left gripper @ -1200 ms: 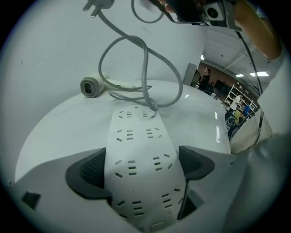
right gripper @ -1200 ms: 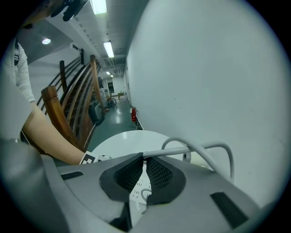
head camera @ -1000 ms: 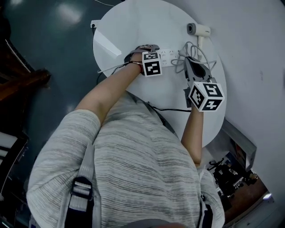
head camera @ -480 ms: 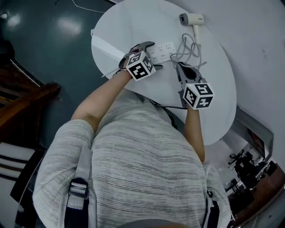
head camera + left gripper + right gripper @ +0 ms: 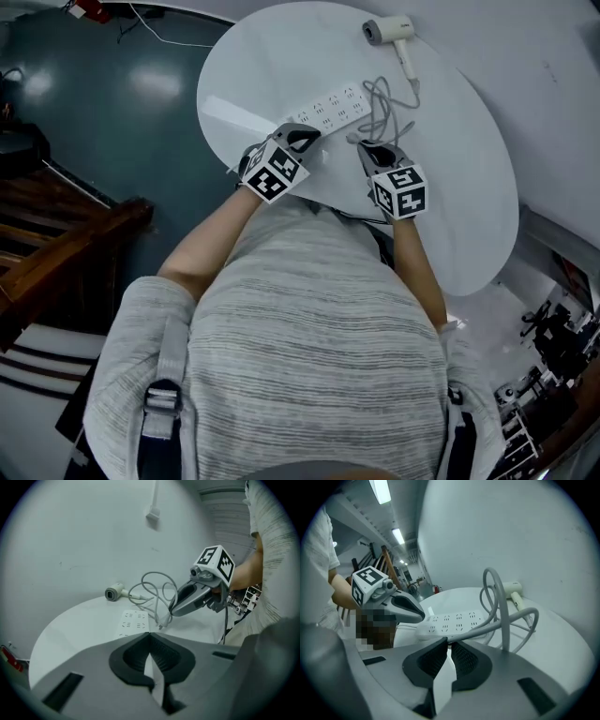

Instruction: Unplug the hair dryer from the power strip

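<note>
So the right gripper (image 5: 360,143) is pinching the floppy, light-looking hair dryer cord (image 5: 379,101) right by its stiff plug (image 5: 162,626). The left gripper (image 5: 309,139), at its 9 o'clock, has just been closing on nothing.

Rnd white table (image 5: 281,47); teal floor (image 5: 112,141); wood railing (image 5: 75,244) L side; ceiling lights (image 5: 382,489) on.

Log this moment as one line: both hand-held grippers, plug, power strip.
left hand-held gripper: just closed, empty | right hand-held gripper: shut on cord | plug: out of power strip | hair dryer: lying on table
</note>
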